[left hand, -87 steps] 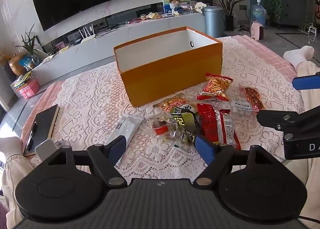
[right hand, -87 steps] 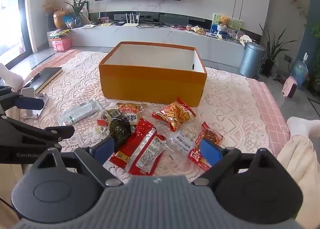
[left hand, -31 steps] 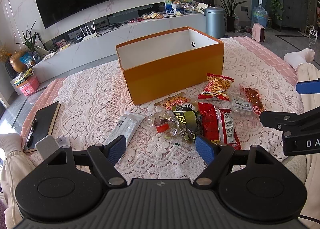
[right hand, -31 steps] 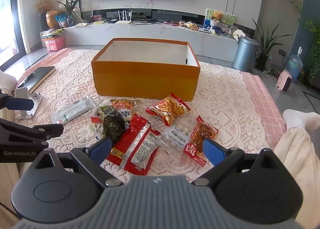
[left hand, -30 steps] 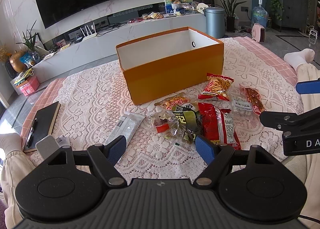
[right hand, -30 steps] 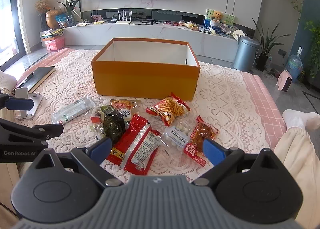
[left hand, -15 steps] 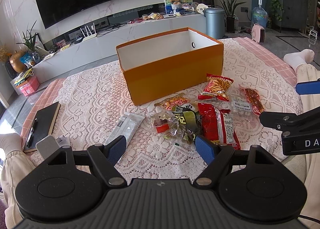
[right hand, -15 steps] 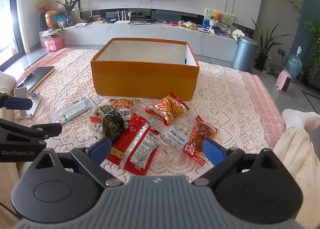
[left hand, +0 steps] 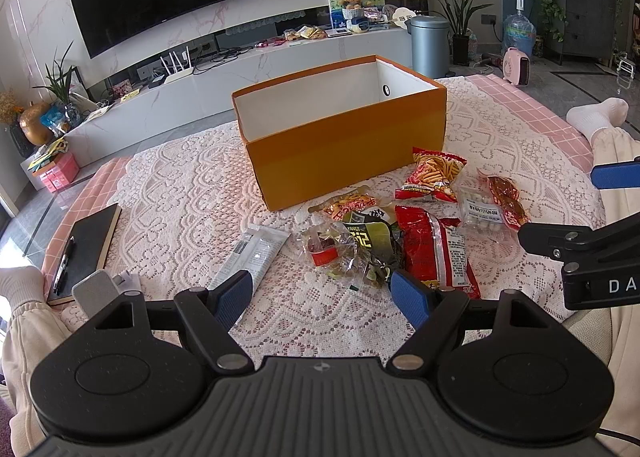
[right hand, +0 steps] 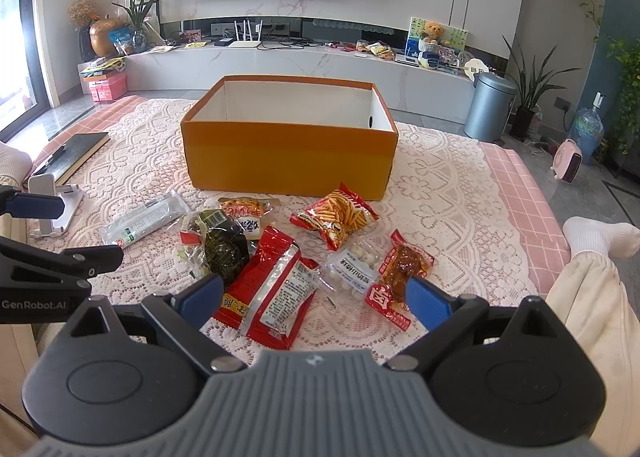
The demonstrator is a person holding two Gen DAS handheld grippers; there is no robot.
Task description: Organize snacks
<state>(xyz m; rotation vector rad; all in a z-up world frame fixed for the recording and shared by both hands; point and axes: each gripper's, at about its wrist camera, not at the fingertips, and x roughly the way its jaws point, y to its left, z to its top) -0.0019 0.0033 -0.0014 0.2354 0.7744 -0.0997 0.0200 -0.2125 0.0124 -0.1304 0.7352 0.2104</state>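
Orange box (right hand: 288,161), pink heater (right hand: 568,166) beyond, right view only

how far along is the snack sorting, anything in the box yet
Nothing looks done: what shows of the orange box is bare white inside. Nothing is in hand either; the left gripper and right gripper are both open over the lace cloth. All the snacks lie in front of the box, so everything is left.
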